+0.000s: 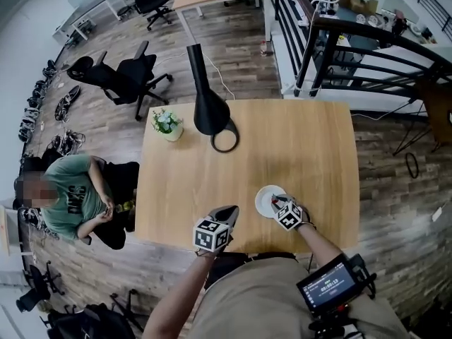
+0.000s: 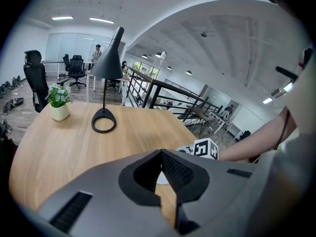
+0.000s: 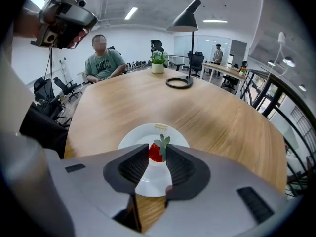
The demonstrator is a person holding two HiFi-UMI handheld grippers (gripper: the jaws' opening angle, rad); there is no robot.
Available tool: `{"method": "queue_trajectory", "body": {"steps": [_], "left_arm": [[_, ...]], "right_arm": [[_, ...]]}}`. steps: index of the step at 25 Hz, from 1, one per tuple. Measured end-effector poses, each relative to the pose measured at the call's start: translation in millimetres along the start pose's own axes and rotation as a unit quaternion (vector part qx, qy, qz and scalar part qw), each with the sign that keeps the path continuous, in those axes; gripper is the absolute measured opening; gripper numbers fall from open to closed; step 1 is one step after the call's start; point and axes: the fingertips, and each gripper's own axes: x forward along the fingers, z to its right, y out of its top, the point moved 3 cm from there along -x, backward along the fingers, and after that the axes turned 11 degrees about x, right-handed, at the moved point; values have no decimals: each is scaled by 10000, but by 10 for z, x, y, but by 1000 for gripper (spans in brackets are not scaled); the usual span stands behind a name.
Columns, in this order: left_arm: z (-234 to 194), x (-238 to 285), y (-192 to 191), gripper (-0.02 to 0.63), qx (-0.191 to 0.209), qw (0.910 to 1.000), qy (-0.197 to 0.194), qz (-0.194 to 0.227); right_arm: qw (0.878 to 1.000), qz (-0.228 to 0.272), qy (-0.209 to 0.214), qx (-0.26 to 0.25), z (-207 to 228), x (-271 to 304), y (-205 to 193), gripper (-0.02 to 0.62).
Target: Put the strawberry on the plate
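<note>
Right gripper (image 3: 157, 151) grips the strawberry (image 3: 155, 153) over the white plate (image 3: 140, 134), near the wooden table's (image 1: 304, 147) front edge. Left gripper (image 2: 160, 154), jaws together and empty, hovers beside it. Only the head view shows the plank floor (image 1: 233, 41) and black railing (image 1: 339, 41). A black lamp (image 1: 210, 111) and a potted plant (image 1: 167, 124) stand across the table, well apart from the plate.

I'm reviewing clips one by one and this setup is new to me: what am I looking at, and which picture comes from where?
There is no robot here: a person holds a two-jaw claw in each hand. One picture comes from a head camera looking down. The other two come from cameras riding on each claw. The table carries a lamp, a plant and a white plate. The right claw is shut on a strawberry, over the plate. The left claw is shut and empty.
</note>
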Motion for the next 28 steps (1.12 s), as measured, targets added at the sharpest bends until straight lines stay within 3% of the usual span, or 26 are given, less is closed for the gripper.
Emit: {"method": "queue_trajectory", "body": {"steps": [16, 19, 21, 28], "left_arm": [[39, -46, -83, 3, -108, 9999, 37, -33], [61, -60, -96, 3, -140, 9999, 52, -27], [67, -72, -109, 3, -188, 9998, 57, 3], [-10, -205, -26, 3, -460, 9982, 131, 357]], "right_arm": [[9990, -406, 113, -145, -119, 209, -142, 114], [9994, -270, 193, -48, -130, 180, -107, 115], [9996, -146, 239, -10, -142, 126, -74, 170], [9973, 723, -30, 152, -28, -424, 260, 173]]}}
